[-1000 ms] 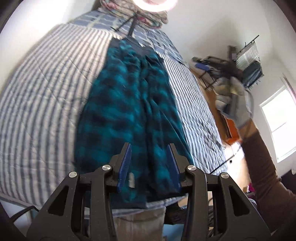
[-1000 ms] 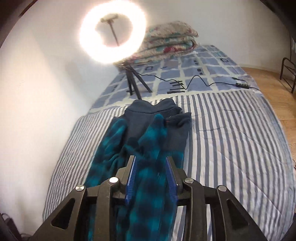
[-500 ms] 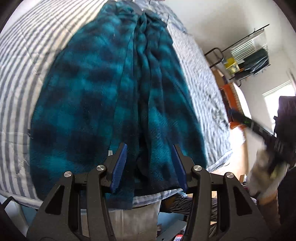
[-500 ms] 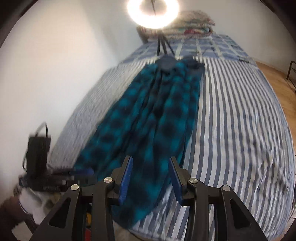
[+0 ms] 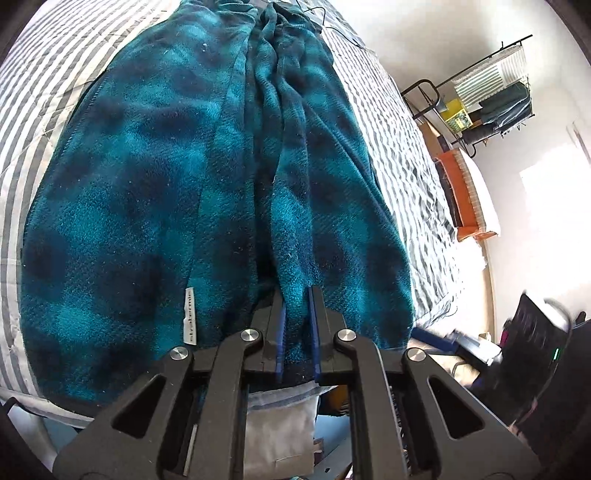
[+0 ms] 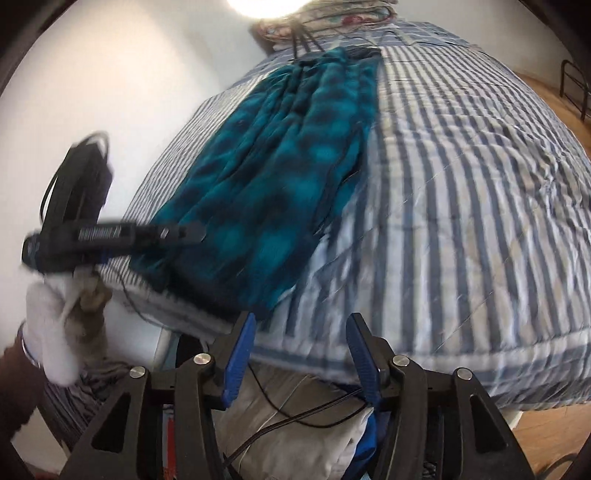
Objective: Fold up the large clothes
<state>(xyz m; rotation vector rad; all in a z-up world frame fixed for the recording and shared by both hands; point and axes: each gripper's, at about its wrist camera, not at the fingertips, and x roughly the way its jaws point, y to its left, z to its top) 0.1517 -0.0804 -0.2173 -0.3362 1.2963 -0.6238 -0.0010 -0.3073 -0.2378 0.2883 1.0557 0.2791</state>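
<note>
Left gripper [image 5: 297,325] has just closed — clamped on hem of teal plaid garment [image 5: 155,192] on striped bed [image 6: 461,184]. Right gripper [image 6: 301,354] fingers have just been opening — apart, nothing between them.

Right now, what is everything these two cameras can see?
fleece garment: one, teal and dark plaid, lying lengthwise on the bed
label: one, white, near the garment's near hem
bedcover: one, blue and white striped, under the garment
folded quilts: one stack, floral, far end of bed
ring light: one, bright, far end of bed
clothes rack: one, black, by the wall
left tool: black with blue pads, just closed on the garment's hem
right tool: black with blue pads, opening, nothing between them
gloved hand: one, white glove, holding the left tool
</note>
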